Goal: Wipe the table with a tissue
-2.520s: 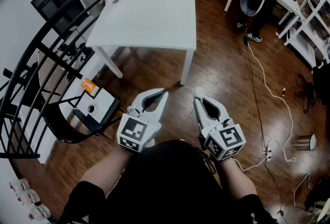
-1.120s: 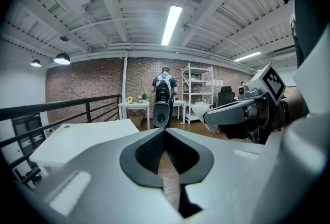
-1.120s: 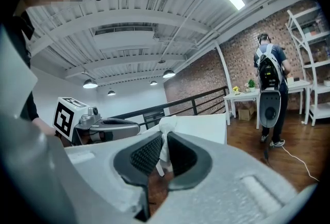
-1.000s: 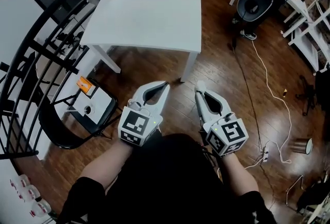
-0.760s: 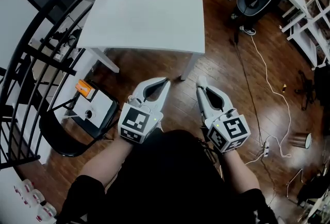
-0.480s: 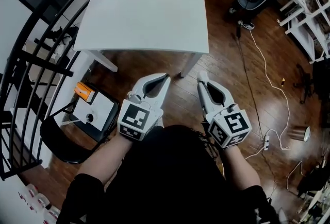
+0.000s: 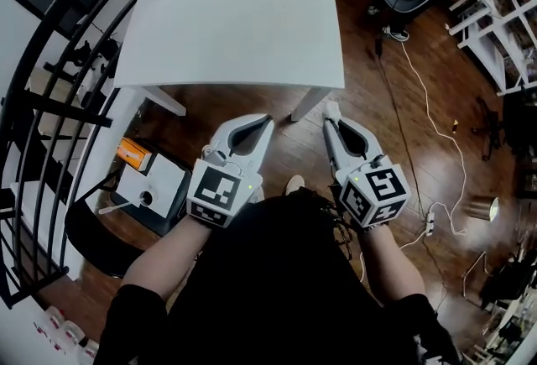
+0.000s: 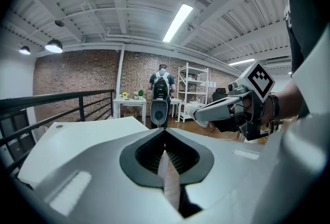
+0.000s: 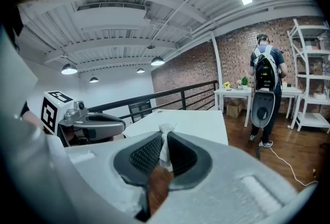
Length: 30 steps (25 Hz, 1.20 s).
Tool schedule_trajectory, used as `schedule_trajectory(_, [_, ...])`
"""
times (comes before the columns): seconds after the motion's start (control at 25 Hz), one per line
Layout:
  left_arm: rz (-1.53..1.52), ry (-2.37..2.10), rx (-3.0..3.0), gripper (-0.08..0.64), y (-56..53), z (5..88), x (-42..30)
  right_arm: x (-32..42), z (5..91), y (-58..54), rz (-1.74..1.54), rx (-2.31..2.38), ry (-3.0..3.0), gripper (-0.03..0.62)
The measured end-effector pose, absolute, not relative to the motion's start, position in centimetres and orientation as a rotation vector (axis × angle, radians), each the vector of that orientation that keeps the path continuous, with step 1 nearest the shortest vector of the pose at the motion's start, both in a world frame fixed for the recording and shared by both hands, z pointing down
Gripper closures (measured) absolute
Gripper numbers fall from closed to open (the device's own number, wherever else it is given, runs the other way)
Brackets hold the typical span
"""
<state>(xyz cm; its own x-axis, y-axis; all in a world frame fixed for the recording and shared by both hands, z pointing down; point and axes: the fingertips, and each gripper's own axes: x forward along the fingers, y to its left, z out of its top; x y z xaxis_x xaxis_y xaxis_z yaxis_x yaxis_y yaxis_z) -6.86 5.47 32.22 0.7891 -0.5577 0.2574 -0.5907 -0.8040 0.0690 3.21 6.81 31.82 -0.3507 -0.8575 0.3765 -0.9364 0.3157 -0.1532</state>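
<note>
The right gripper [image 7: 332,113], low and right of centre in the head view, has its jaws closed on a small wad of white tissue [image 9: 165,141]; its own view shows the tissue pinched between the dark ribbed pads, with a tuft poking out above them. The left gripper [image 7: 266,119], just beside it at centre left, has its jaws drawn together at the tip. Its own view shows only a pale sliver in the slit, and I cannot tell what that is. Both grippers point up the frame toward the white table [image 7: 235,19], whose near edge now lies just beyond their tips, though neither gripper nor tissue touches it. The tabletop looks bare and fills the upper middle of the frame. A black railing [image 7: 50,103] curves down the left side, with a dark chair [image 7: 96,233] at lower left and a white cable [image 7: 419,86] trailing over the wooden floor on the right. Compared with the earliest picture, the table sits lower and larger in the frame, and the strip of floor between it and the grippers has nearly closed, while both grippers keep the same closed pose. That suggests the person has walked up to the table; judging by this, the approach is almost over and wiping has not begun.
</note>
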Motion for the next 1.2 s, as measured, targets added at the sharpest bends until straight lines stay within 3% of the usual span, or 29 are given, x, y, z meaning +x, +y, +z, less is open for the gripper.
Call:
schedule_trajectory(0.48, [0.396, -0.960, 2.782, 0.548, 2.2, 34.1, -6.9, 5.2, 35.4, 1.5, 0.539, 1.589, -2.310, 0.575])
schedule_trajectory(1.2, [0.590, -1.001, 2.658, 0.548, -4.9, 39.0, -3.2, 8.1, 47.6, -8.4, 0.748, 1.374, -2.204, 0.575])
